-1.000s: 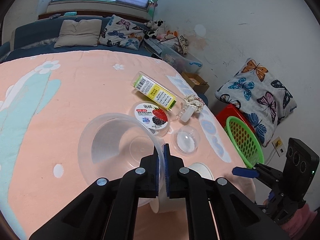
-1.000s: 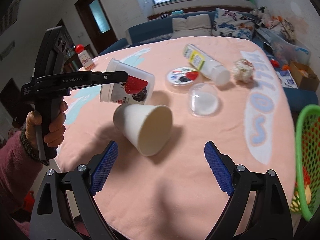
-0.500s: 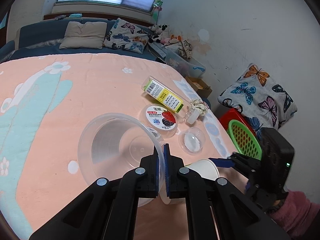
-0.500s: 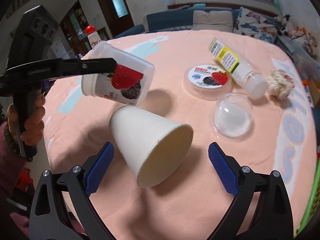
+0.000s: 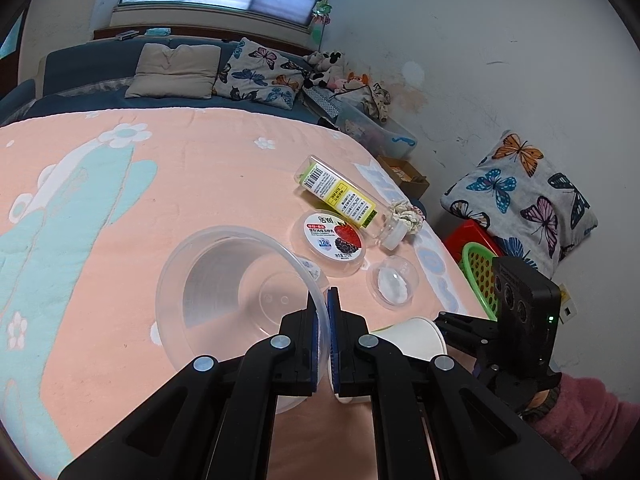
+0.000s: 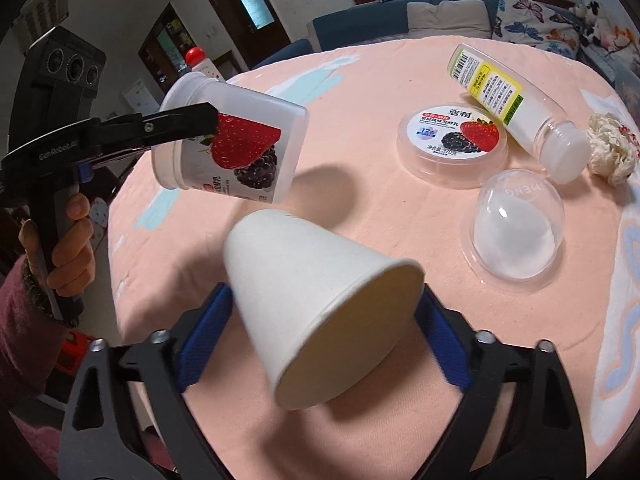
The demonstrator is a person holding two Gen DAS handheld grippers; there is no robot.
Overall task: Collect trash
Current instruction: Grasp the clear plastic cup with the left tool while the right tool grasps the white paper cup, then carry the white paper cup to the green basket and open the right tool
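My left gripper (image 5: 323, 344) is shut on the rim of a clear yogurt tub (image 5: 236, 276) with a strawberry label (image 6: 236, 148) and holds it above the pink tablecloth. A white paper cup (image 6: 320, 312) lies on its side, mouth toward the right wrist camera. My right gripper (image 6: 320, 340) is open with its blue pads on either side of the cup, close to its wall. The cup also shows in the left wrist view (image 5: 412, 332). The left gripper shows in the right wrist view (image 6: 180, 124).
On the cloth lie a yogurt lid (image 6: 452, 140), a clear dome lid (image 6: 516, 228), a plastic bottle (image 6: 512, 108) on its side and a crumpled tissue (image 6: 608, 152). A green basket (image 5: 480, 276) stands beyond the table's right edge. A sofa with cushions (image 5: 172, 68) is behind.
My right gripper has moved forward until its pads flank the paper cup, and its jaws have narrowed. The left gripper has kept the tub raised, drifting slightly.
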